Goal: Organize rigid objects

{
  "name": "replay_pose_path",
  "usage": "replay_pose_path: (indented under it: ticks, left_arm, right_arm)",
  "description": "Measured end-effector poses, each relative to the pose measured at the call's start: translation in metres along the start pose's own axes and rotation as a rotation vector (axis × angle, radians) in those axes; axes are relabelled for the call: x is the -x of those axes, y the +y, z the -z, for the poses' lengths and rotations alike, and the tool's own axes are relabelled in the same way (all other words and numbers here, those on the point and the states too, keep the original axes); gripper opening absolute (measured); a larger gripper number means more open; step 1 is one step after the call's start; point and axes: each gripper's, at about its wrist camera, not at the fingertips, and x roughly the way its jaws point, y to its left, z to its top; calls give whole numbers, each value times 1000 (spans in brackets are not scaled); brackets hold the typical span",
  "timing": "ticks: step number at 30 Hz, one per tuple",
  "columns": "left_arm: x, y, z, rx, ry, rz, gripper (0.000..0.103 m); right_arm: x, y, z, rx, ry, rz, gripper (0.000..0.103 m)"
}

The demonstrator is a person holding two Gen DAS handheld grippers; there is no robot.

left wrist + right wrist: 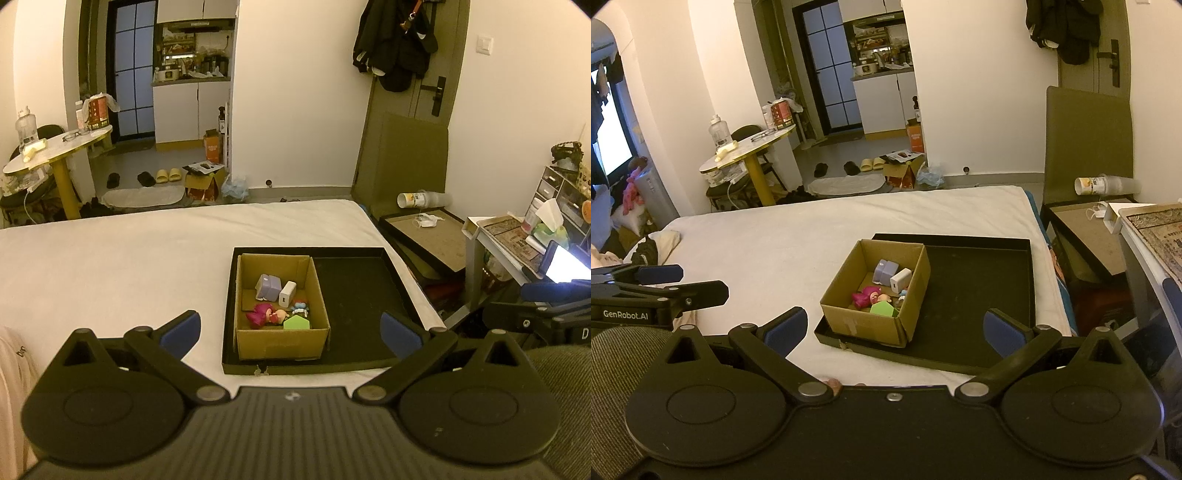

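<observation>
A cardboard box (280,341) (864,325) stands in the left part of a black tray (354,314) (975,295) on the white bed. Inside lie a lilac block (269,286) (885,271), a white charger (287,293) (900,279), a pink-haired doll (264,315) (866,295), a small blue figure (301,307) and a green house-shaped block (296,323) (883,308). My left gripper (291,332) hangs open in front of the box, holding nothing. My right gripper (895,328) is open too, near the tray's front edge, and empty.
The white bed (129,266) (768,240) spreads left of the tray. Right of it are a second tray (424,236), a tipped cup (410,199) and a cluttered desk (535,229). A round table (750,151) stands behind. The other gripper (646,291) shows at the left.
</observation>
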Motion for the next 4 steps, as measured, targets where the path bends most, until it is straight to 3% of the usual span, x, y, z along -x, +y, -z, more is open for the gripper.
replay_pose_path:
  ticks: [4]
  left_arm:
    - [0, 0, 0, 0, 0, 2, 103]
  right_arm:
    - [0, 0, 0, 0, 0, 0, 103]
